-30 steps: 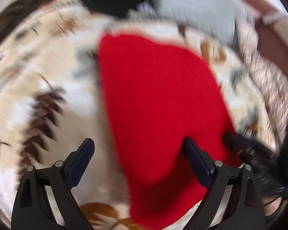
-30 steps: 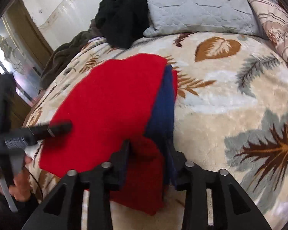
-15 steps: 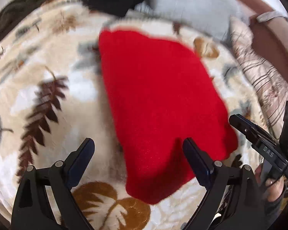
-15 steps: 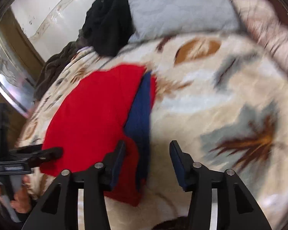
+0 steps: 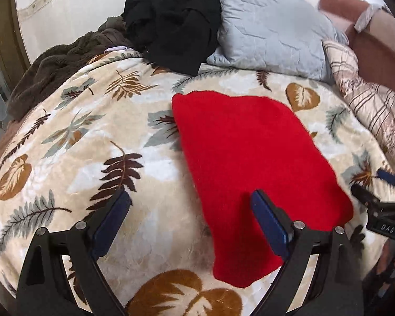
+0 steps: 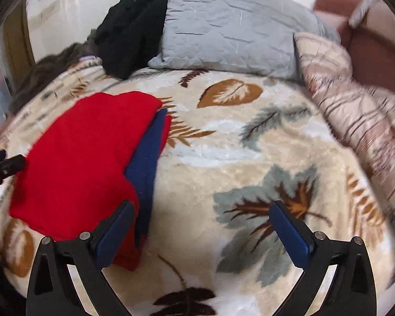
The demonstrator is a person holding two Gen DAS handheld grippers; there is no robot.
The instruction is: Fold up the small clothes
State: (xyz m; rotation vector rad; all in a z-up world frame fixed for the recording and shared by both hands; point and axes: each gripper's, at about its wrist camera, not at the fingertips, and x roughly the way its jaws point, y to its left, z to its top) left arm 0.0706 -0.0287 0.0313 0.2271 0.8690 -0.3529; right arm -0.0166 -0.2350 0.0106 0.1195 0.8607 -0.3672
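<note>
The bed (image 5: pixel 65 142), under its leaf-print blanket, carries a folded red garment (image 5: pixel 250 158) lying flat near the middle; a blue layer (image 6: pixel 147 158) peeks from its right edge, its extent hidden. Behind sit a grey pillow (image 5: pixel 271 31) and a black heap of clothes (image 5: pixel 171 21). The right view is blurred. The left claw (image 5: pixel 189 202) gapes wide, empty; the right claw (image 6: pixel 201 212) has just been opening, nothing between its fingers.

A leaf-print blanket (image 5: pixel 73 158) carries a folded red garment (image 5: pixel 250 163), grey pillow (image 5: pixel 271 29) and black clothes (image 5: pixel 171 21).
</note>
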